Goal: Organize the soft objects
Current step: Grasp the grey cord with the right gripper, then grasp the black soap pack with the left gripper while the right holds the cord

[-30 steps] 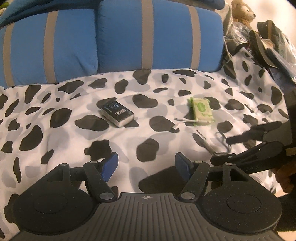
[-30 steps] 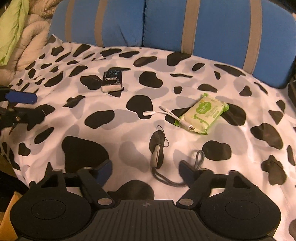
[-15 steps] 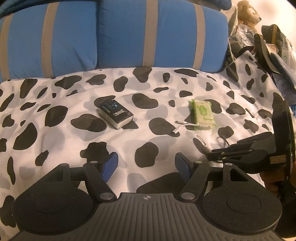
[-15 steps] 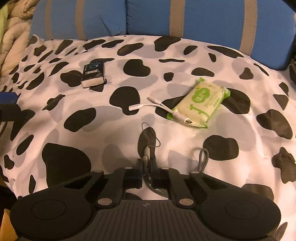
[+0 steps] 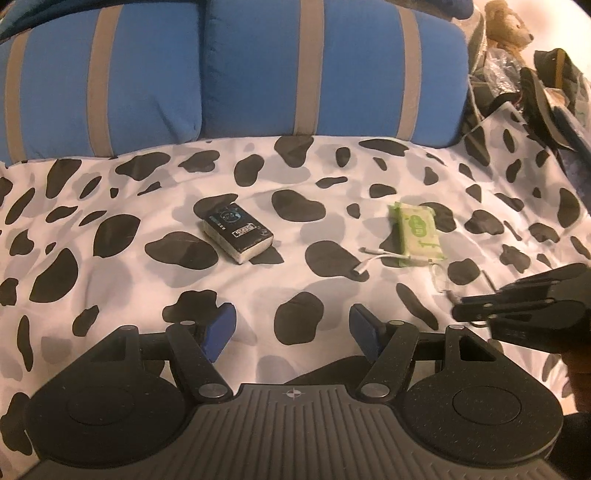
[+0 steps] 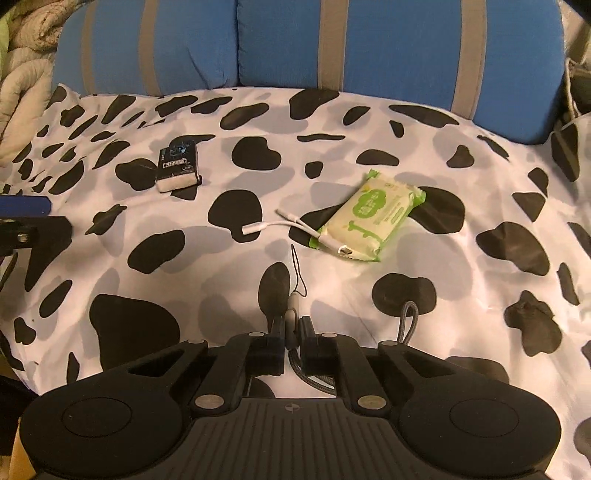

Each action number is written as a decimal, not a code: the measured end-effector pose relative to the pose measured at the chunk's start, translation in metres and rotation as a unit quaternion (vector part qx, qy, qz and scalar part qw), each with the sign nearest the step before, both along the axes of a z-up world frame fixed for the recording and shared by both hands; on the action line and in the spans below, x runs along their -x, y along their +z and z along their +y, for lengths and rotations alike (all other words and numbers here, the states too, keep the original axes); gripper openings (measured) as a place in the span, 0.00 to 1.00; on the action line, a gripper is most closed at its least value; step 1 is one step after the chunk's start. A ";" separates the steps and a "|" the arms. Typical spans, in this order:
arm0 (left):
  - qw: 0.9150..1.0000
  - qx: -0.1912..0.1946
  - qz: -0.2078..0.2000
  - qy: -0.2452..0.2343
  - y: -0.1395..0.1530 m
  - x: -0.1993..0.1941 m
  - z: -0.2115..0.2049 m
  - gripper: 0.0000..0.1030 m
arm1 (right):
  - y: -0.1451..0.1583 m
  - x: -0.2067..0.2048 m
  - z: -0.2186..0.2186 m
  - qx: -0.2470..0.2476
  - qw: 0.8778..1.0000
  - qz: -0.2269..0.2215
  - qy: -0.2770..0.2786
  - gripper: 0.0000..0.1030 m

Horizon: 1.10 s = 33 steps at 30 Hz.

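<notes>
My right gripper [image 6: 293, 334] is shut on a grey braided lanyard strap [image 6: 405, 320], gripping it near its pale clasp [image 6: 293, 303], just above the cow-print sheet [image 6: 184, 288]. It also shows at the right of the left wrist view [image 5: 458, 312]. A green wet-wipes pack [image 6: 369, 216] lies ahead of it, with a white adapter cable [image 6: 280, 223] against the pack's left end. A black tissue pack [image 6: 177, 164] lies farther left. My left gripper [image 5: 291, 332] is open and empty over the sheet, short of the black tissue pack [image 5: 238, 234] and the wipes [image 5: 417, 229].
Blue cushions with tan stripes [image 5: 258, 70] line the back of the bed. A beige quilt [image 6: 22, 81] is bunched at the far left. A plush toy [image 5: 506, 24] and dark clutter [image 5: 546, 92] sit at the back right.
My right gripper went from open to shut on the lanyard strap and has lifted it slightly. My left gripper stayed open and drew back a little.
</notes>
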<state>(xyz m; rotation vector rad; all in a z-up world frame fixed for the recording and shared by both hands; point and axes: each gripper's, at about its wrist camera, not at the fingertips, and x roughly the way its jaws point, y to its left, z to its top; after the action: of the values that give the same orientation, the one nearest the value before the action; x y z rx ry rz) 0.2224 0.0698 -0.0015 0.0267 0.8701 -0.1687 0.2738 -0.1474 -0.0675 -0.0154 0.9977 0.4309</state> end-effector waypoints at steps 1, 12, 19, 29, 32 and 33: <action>1.000 0.001 0.002 0.000 -0.001 -0.002 -0.001 0.65 | 0.002 0.001 -0.001 0.002 1.000 -0.001 0.000 0.09; 1.000 0.001 0.001 0.028 -0.014 -0.028 0.004 0.65 | 0.026 0.017 -0.015 0.001 1.000 -0.008 0.005 0.09; 0.999 -0.013 -0.004 0.047 -0.032 -0.057 0.006 0.65 | 0.042 0.031 -0.018 0.015 0.999 -0.031 0.019 0.09; 0.997 -0.036 -0.014 0.074 -0.064 -0.098 0.006 0.65 | 0.054 0.044 -0.021 0.018 0.999 -0.029 0.032 0.09; 0.995 -0.047 -0.023 0.084 -0.071 -0.108 0.002 0.65 | 0.058 0.042 -0.022 0.004 0.999 -0.028 0.030 0.09; 0.994 -0.055 -0.027 0.086 -0.073 -0.111 0.001 0.66 | 0.059 0.041 -0.022 0.002 0.999 -0.029 0.030 0.09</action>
<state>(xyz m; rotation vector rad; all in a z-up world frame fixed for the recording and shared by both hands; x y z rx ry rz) 0.3331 0.0707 -0.0749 0.0577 0.8229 0.0413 0.2324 -0.1699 -0.0081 -0.0615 0.9436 0.4804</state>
